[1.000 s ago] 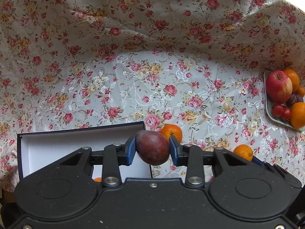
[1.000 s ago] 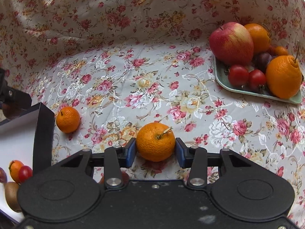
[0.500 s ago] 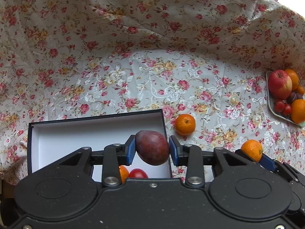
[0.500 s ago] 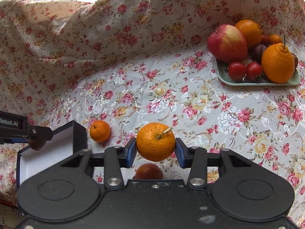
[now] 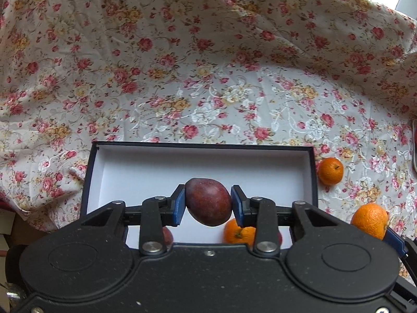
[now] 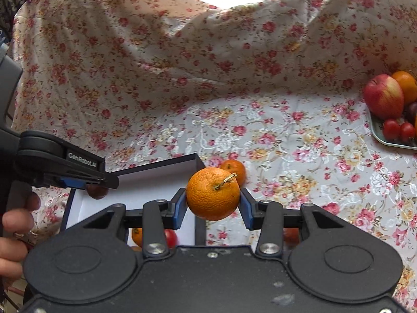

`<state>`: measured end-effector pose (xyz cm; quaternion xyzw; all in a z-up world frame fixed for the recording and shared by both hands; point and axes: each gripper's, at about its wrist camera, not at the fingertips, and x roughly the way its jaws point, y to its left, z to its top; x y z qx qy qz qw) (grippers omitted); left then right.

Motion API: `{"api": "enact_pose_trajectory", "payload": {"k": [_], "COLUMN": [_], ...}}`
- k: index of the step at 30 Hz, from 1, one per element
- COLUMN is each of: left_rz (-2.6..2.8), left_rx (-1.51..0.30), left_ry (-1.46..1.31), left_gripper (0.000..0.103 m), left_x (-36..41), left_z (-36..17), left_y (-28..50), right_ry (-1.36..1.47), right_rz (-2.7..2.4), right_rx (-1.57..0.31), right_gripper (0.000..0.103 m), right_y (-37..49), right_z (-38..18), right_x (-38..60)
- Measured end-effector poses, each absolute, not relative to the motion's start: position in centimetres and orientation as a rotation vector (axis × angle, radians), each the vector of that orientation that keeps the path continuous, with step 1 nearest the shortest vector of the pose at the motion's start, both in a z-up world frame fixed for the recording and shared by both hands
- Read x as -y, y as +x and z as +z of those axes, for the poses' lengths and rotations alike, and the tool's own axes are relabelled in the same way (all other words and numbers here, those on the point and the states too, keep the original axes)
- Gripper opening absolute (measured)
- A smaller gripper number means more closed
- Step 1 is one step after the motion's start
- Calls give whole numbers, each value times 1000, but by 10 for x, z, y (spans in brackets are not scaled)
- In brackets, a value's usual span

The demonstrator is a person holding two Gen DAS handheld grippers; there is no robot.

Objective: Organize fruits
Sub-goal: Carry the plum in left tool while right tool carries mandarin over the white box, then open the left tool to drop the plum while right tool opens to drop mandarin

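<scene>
My left gripper point(image 5: 208, 204) is shut on a dark red plum point(image 5: 208, 201) and holds it above the open black box point(image 5: 203, 146) with a white inside. A small orange point(image 5: 238, 234) and a red fruit point(image 5: 168, 234) lie in the box below. My right gripper point(image 6: 213, 203) is shut on an orange with a stem point(image 6: 212, 193), held above the box's right wall point(image 6: 199, 224). The left gripper point(image 6: 97, 182) shows at the left of the right wrist view with the plum point(image 6: 96, 191). A loose small orange point(image 5: 330, 170) lies right of the box.
A green tray point(image 6: 391, 143) at the far right holds an apple point(image 6: 383, 96), oranges and small red tomatoes point(image 6: 391, 129). A floral cloth point(image 5: 221, 99) covers the table and rises behind. A reddish fruit point(image 6: 291, 234) lies on the cloth under my right gripper.
Both grippers have moved left toward the box with their fruit still held. The plum is now over the box's middle, and the stemmed orange is over its right wall.
</scene>
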<state>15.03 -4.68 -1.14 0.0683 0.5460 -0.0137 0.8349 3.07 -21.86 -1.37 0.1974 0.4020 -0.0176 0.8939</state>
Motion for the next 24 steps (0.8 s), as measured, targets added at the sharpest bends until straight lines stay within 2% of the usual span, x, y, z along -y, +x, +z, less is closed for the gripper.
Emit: {"api": "enact_pose_trajectory", "payload": {"k": [18,24], "left_rz": [17,8], "left_rx": [-1189,-1222], "left_ry": [161,88], "left_gripper": [45,45], "left_x": [2,-20], "left_z": [-29,-32], "left_y": [159,164], "right_ry": [349,329], "right_rz": [62,82], "right_rx": [-859,-856], "right_gripper": [45,45], "right_y": [63,72], "right_z": [-24,-24], "right_x": [153,139]}}
